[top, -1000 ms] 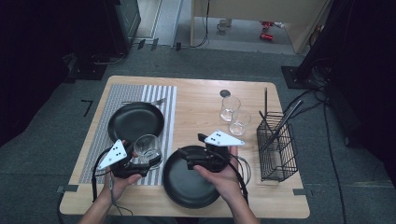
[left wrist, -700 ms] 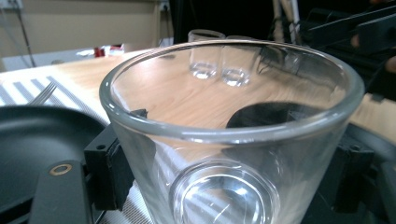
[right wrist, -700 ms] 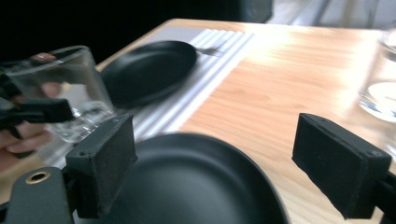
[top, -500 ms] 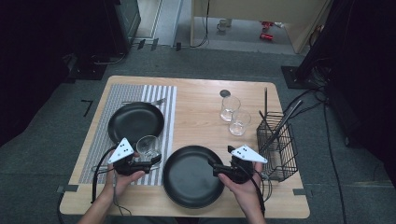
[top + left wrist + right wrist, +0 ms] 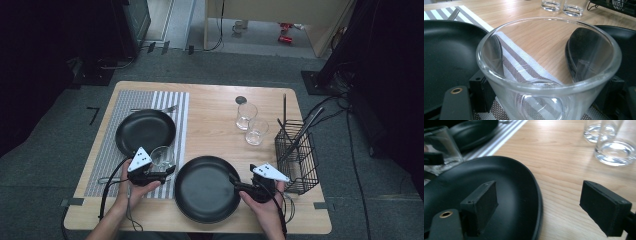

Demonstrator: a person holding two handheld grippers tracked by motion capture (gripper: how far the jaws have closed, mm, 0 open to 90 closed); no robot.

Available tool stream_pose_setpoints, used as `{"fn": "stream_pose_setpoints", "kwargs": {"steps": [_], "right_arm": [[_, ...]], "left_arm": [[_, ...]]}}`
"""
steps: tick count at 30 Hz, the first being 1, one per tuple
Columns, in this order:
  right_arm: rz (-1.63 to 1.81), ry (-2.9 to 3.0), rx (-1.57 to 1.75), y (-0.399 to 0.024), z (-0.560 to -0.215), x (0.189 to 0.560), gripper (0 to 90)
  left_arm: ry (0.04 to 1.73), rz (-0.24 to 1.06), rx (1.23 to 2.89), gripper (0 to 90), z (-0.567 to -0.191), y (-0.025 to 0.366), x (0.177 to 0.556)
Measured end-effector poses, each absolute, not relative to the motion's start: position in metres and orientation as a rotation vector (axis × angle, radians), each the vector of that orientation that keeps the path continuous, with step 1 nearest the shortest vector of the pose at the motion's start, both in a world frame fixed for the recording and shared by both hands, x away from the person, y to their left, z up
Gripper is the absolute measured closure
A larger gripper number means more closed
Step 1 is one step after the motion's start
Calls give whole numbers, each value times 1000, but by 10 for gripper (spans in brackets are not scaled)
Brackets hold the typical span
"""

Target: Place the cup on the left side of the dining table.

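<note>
- The left gripper [image 5: 167, 172] is pinching a clear glass [image 5: 546, 72] between its jaws, low over the near end of the striped placemat [image 5: 107, 150], between the two black plates and just beside both.
- The right gripper [image 5: 233, 180] is hanging with its jaws spread, one over the near plate [image 5: 207, 189] and one outside its right rim; nothing is being gripped.
- Risk, as a judgement: the smooth tapering wall is giving the pads little bite, so the glass could be slipping or tipping if it is set on the mat's edge or knocks a plate rim.
- Risk: the spread jaws are straddling the plate's rim; closing off-centre could be levering the plate up or sliding it toward the table [image 5: 215, 125] edge.
- Count: three glasses, namely the held one and two [image 5: 246, 116] [image 5: 257, 131] standing side by side on the far right.
- Two black plates, the far one [image 5: 145, 131] lying on the placemat.
- One fork [image 5: 152, 108], one wire basket [image 5: 297, 156] holding a few long utensils, one small dark disc [image 5: 241, 100].
</note>
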State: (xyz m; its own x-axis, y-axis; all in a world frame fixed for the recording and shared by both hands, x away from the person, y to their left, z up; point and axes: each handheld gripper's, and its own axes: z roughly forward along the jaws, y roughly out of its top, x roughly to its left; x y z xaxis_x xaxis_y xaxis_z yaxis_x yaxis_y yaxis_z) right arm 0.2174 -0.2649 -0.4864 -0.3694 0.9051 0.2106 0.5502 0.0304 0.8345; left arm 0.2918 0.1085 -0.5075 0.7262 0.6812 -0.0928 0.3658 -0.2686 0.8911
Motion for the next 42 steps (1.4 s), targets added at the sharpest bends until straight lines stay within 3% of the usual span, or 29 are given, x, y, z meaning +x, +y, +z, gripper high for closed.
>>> {"fn": "stream_pose_setpoints", "kwargs": {"steps": [18,34,42], "right_arm": [[1230,1916,1515,-285,-503,201,204],[1165,1898,1509,-299,-507,189,238],[1108,1921,1504,-296,-513,189,229]], "left_arm": [[823,453,1928,204,-510,102,292],[860,440,1962,203,-512,98,289],[875,390,1913,105,-501,104,283]]}}
